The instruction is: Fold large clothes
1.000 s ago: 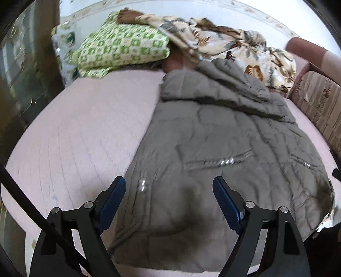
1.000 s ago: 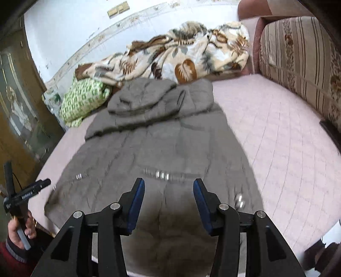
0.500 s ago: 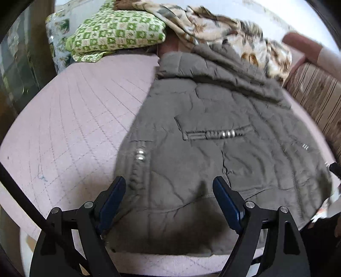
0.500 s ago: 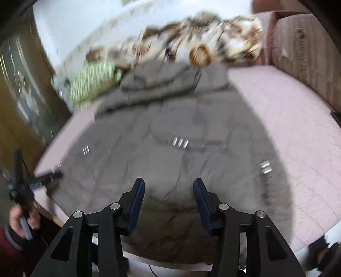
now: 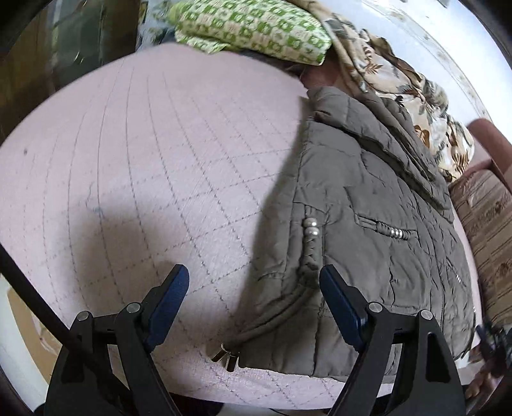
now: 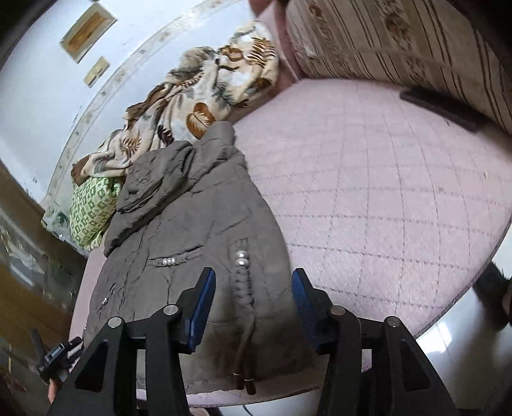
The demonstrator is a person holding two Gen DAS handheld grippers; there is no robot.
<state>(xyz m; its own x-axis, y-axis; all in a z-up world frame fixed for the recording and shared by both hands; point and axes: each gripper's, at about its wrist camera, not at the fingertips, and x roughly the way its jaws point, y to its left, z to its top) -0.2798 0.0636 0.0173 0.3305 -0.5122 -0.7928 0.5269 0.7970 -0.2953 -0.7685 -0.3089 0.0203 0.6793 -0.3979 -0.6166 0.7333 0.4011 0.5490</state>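
A grey-brown quilted hooded jacket [image 5: 368,224] lies spread flat on a pink quilted bed [image 5: 144,144], hood towards the far wall. My left gripper [image 5: 252,275] hangs open over the jacket's left hem corner. The drawstring toggles [image 5: 227,355] lie below and between its jaws, with nothing gripped. In the right wrist view my right gripper [image 6: 253,276] hovers over the jacket's [image 6: 192,224] right hem corner. Its jaws are opening, and the beaded side cord [image 6: 241,275] runs between them without the pads pressing on it.
A green patterned pillow [image 5: 256,28] and a leaf-print blanket [image 6: 204,96] are piled at the head of the bed. A striped cushion back [image 6: 416,41] lines the right side, with a dark flat object [image 6: 438,108] below it. The bed's front edge is just under both grippers.
Both grippers swung outward and rolled: the left went from the hem's middle to the left corner, the right to the right corner. The right jaws stand wider.
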